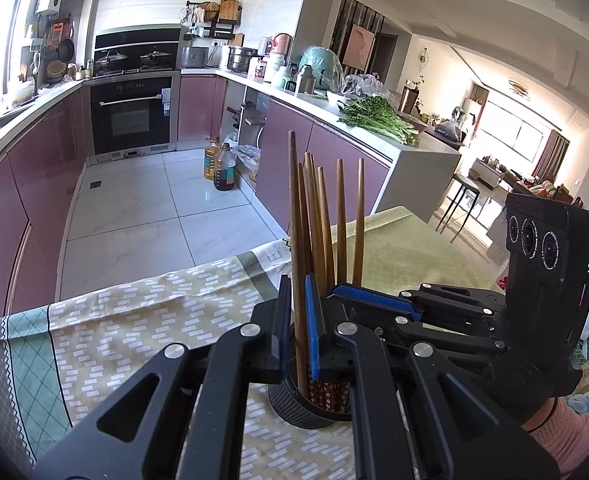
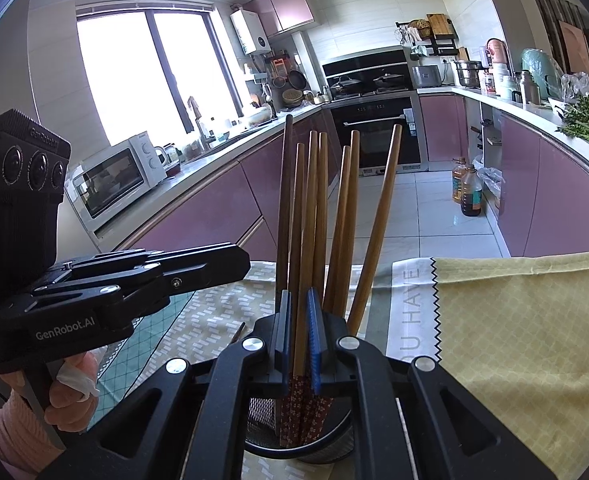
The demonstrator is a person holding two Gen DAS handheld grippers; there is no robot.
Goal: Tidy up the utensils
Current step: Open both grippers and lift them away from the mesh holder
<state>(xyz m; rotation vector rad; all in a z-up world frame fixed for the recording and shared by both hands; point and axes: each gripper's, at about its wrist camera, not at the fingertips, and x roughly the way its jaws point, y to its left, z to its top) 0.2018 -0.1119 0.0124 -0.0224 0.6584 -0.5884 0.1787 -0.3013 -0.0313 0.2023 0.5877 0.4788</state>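
A black mesh holder (image 1: 294, 408) (image 2: 260, 412) stands on the patterned tablecloth (image 1: 134, 320), with several brown chopsticks (image 1: 340, 220) (image 2: 374, 220) upright in it, their lower ends red-patterned. In the left wrist view my left gripper (image 1: 300, 320) is over the holder, its blue pads shut on the tall dark chopstick (image 1: 294, 200). In the right wrist view my right gripper (image 2: 300, 340) is shut on a light brown chopstick (image 2: 308, 220) just above the holder's rim. Each gripper shows in the other's view: the right gripper (image 1: 334, 296) reaches in from the right, and the left gripper (image 2: 246, 266) from the left.
A yellow cloth (image 2: 514, 340) covers the table's right part. The tip of one loose stick (image 2: 238, 330) lies on the cloth left of the holder. Beyond the table edge are a tiled floor (image 1: 142, 208), purple cabinets (image 1: 46, 168), and oil bottles (image 1: 224, 168) by the counter.
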